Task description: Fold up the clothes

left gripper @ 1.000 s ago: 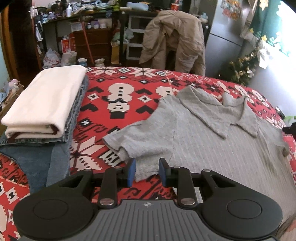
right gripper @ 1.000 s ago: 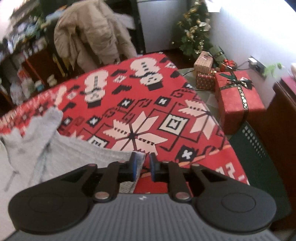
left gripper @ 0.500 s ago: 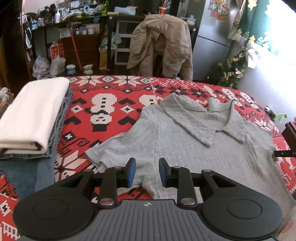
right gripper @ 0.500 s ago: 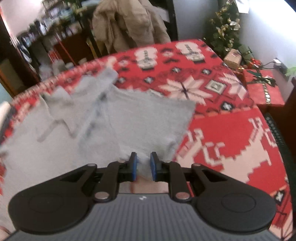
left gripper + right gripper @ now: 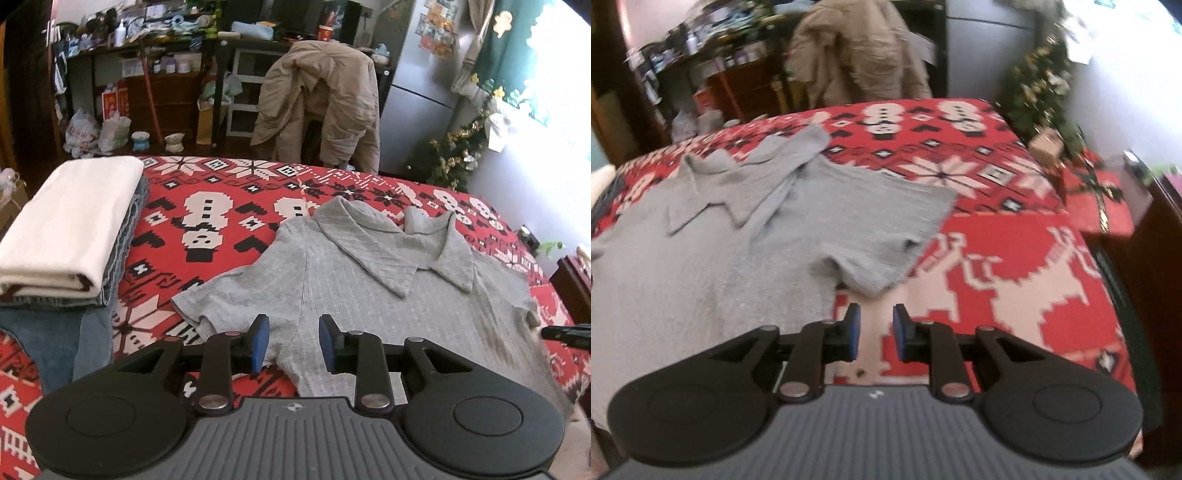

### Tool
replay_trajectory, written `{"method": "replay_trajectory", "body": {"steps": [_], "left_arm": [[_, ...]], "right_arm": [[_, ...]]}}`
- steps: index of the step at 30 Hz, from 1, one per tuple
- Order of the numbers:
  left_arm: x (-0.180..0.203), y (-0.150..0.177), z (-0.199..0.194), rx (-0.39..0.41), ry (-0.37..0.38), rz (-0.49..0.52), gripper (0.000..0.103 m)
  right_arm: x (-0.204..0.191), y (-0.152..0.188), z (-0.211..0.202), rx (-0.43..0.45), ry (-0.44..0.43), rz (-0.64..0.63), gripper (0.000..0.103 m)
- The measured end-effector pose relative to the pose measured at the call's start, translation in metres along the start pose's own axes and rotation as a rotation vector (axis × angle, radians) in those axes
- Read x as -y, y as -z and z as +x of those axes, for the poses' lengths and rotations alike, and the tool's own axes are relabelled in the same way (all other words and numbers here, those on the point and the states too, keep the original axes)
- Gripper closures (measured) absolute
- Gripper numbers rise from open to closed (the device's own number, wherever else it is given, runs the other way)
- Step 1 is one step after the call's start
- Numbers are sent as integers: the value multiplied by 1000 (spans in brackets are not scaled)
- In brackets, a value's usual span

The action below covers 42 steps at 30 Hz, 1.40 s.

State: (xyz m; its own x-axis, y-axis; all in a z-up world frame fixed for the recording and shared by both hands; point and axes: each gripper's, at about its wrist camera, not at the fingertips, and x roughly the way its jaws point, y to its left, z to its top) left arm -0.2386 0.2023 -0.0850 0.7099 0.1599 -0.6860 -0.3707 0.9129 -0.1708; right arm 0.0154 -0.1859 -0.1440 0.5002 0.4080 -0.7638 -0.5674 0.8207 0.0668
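A grey collared shirt (image 5: 369, 295) lies spread face up on the red patterned blanket (image 5: 221, 229), collar at the far side. My left gripper (image 5: 293, 343) hovers open over the shirt's left side, just below the short sleeve (image 5: 207, 306); nothing is pinched between its blue pads. In the right wrist view the shirt (image 5: 775, 229) fills the left half, and its right sleeve (image 5: 879, 266) lies flat just ahead of my right gripper (image 5: 875, 330). That gripper's jaws are opening, with only blanket showing between them. Its dark tip (image 5: 565, 330) shows at the left view's right edge.
A folded white cloth (image 5: 70, 225) sits on folded jeans (image 5: 55, 332) at the blanket's left. A beige jacket (image 5: 321, 99) hangs over a chair beyond the far edge. Red gift boxes (image 5: 1097, 199), a small decorated tree (image 5: 1041, 92) and dark furniture (image 5: 1160, 258) stand off the right side.
My right gripper let go of the shirt's right sleeve edge, drew back toward the near side and spread its jaws; the sleeve now lies flat. The left gripper stayed nearly in place.
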Motion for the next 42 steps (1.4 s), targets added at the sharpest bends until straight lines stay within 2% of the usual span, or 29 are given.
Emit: {"method": "replay_trajectory", "body": {"steps": [4,10,17,19,20,23,24,25,27,31,38,42], "left_arm": [[-7,5,-7,1,-28,4,70],[-19,5,-6,-26,-42,-31,70],[-8,-1,-5,-21,-16,0,70],[-5,1,-6,-15,-2,12,66],[-3,3,-5,-15,-5,20,63],[1,7,1,-27,-22,24,63],[1,8,1,-26,-20,19,63],[1,9,1,-23,-21,17,63],[1,12,1,-18,-24,16,63],[-2,15,4,-16,-38,11,63],[-12,24,12,-26,-132,88,63],[-21,27,18,-22,-155,97,66]], "right_arm": [[-8,-3,17,18,34,-47,79],[-4,-8,-1,146,-66,3,79],[-5,1,9,99,-104,-36,79],[-4,6,7,98,-108,-27,76],[-4,7,8,96,-101,-29,75],[-1,10,14,86,-77,-40,74],[0,10,16,81,-79,-33,79],[2,10,16,81,-85,-15,99],[8,9,8,104,-89,29,100],[26,8,-6,138,-104,123,100],[37,17,1,63,-78,137,99],[35,22,-4,75,-90,170,92]]}}
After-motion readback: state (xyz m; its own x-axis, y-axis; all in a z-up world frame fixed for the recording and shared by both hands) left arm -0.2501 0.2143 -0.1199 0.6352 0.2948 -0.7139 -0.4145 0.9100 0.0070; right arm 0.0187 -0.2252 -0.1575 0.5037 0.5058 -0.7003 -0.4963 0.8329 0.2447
